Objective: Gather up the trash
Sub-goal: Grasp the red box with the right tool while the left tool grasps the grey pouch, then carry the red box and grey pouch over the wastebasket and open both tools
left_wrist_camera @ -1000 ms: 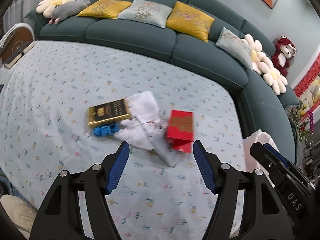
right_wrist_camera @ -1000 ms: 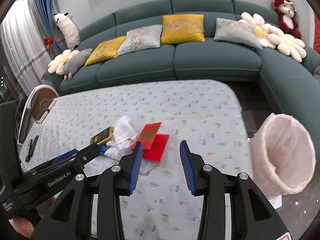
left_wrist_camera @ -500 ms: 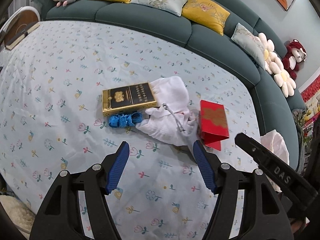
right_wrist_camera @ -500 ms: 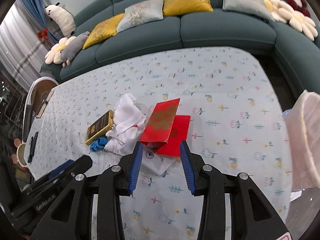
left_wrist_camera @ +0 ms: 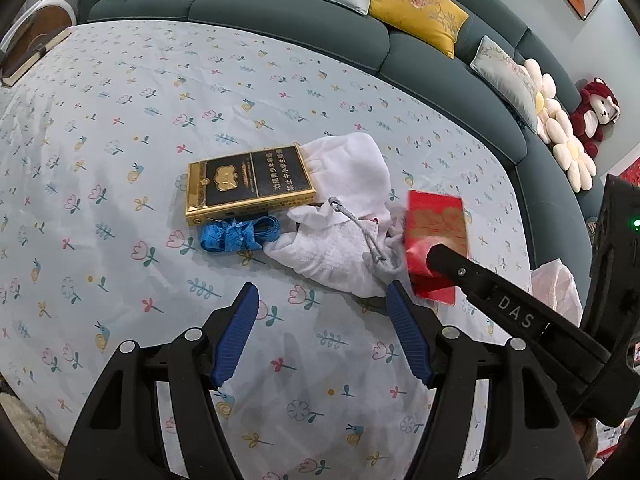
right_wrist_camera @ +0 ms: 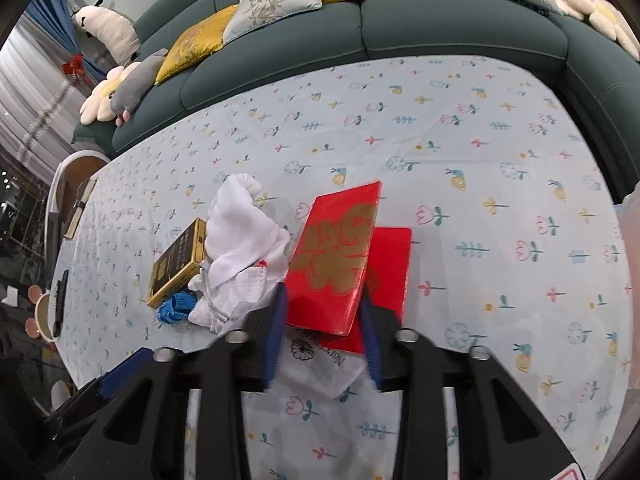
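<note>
Now my right claw (right_wrist_camera: 322,320) straddles the red envelope (right_wrist_camera: 334,258), unclenched; white cloth (right_wrist_camera: 244,248) crowds its left; left claw (left_wrist_camera: 320,320) hangs released.

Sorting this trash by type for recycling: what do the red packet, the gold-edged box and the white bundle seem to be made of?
Red packet: glossy paper or thin card, judging by its sheen, gold print and crisp flat edges. Gold-edged box: looks like rigid cardboard with a metallic gold border and a dark printed face. White bundle: soft woven cloth, crumpled into folds, with a grey cord; it could be a drawstring bag.
</note>
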A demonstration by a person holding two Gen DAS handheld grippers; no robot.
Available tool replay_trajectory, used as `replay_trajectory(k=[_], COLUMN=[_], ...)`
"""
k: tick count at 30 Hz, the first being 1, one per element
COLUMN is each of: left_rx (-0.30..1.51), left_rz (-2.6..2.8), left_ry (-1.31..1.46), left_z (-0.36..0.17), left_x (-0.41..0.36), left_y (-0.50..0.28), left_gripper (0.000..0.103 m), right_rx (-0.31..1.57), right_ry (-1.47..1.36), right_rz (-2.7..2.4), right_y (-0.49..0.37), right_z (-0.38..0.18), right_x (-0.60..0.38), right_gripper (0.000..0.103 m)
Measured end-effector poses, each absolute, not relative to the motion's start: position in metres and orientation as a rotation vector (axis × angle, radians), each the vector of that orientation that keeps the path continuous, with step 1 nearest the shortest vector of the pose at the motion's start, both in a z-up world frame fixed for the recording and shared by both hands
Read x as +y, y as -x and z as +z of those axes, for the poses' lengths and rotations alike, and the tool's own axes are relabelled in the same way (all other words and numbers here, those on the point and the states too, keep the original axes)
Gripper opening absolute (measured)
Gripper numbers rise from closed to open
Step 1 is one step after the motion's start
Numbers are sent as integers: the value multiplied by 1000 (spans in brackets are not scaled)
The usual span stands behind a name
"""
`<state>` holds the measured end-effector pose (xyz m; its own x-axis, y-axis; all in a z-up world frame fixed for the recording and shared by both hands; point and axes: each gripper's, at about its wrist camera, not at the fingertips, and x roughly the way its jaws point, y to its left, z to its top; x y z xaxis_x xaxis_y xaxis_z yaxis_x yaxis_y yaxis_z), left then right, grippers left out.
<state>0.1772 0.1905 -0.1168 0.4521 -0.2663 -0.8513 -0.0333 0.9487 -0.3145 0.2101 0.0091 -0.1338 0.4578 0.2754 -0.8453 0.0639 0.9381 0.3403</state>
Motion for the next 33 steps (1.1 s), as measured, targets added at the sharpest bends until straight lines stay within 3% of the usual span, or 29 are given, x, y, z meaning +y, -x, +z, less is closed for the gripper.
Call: replay_trajectory(k=[3,16,20,24,27,33], left_rx=[1106,1141,1141,1162,1149,1125], left_rz=[-156,-203,-197,-208,-206,-243], left_ry=[304,271,252,226,203,194], left_z=[-119,-132,-135,-138,-135,-121], left_x=[184,131,122,113,106,91], left_y=[-178,-187,-193,-197,-196,-187], left_gripper=[63,59,50,20,7,5], right_rx=[1076,965,968,969,969,951], right_ry=[-355,-393,-391,-407,-413,-428], right_rz=[149,62,55,52,53,50], right_y=[-207,-178,-172,-167,-163,-153], right_z=[-132,-102,-103,-106,-107,-100], right_x=[5,-53,-65,-75,-77,-85], right_gripper=[4,4,4,4,4,4])
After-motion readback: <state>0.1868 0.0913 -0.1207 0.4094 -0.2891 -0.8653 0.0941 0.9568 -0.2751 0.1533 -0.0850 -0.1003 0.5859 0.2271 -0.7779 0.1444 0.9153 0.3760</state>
